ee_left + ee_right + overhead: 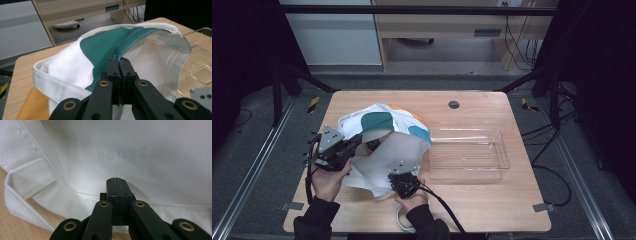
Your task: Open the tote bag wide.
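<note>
Two hand-held grippers lift a cloth bag above a wooden bench.

The light wooden bench [492, 210] carries a white canvas tote bag with teal and orange patches [384, 145], held up over its left half and billowing open; just right of the bag lies a clear rectangular plastic tray [499, 150], touching or nearly touching the cloth; the left gripper [118, 61] has its fingers clamped together on the bag's teal-stitched rim; the right gripper [116, 181] has its fingers pressed shut on the white hem near the bag's strap, below faint lettering showing through the fabric; a small dark round grommet [454, 104] sits in the bench's far side.
</note>
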Motion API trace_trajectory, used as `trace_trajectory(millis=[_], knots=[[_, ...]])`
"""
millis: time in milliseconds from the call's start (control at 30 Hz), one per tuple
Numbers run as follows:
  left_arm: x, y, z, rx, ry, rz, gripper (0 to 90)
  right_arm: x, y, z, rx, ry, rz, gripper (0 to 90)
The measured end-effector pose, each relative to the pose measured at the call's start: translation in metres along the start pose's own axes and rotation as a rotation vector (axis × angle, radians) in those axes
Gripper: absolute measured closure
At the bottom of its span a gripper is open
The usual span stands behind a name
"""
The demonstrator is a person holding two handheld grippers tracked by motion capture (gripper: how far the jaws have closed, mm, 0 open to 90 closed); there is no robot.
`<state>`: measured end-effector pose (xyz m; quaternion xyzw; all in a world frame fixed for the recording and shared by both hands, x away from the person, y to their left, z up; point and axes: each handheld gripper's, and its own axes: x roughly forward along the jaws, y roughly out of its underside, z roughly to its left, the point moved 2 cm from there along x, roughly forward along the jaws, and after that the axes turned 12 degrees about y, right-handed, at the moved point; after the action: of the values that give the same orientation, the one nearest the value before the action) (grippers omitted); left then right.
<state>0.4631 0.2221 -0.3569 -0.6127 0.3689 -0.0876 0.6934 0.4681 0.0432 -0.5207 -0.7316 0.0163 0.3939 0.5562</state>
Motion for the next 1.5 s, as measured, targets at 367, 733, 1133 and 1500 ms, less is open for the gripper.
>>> trace_trajectory(millis=[367, 733, 1133, 1500], knots=[[-0.002, -0.024, 0.012, 0.009, -0.029, -0.011, 88.4, 0.000, 0.001, 0.001, -0.005, -0.002, 0.022, 90.0], [0.003, -0.034, 0.026, -0.002, -0.060, -0.027, 88.6, 0.000, 0.001, 0.003, -0.013, 0.011, 0.022, 90.0], [0.011, -0.040, 0.038, -0.010, -0.104, -0.041, 88.7, -0.001, 0.002, 0.003, -0.021, 0.004, 0.026, 90.0], [0.014, -0.037, 0.038, -0.002, -0.101, -0.038, 88.6, -0.005, -0.003, 0.003, 0.007, -0.009, -0.016, 87.2]])
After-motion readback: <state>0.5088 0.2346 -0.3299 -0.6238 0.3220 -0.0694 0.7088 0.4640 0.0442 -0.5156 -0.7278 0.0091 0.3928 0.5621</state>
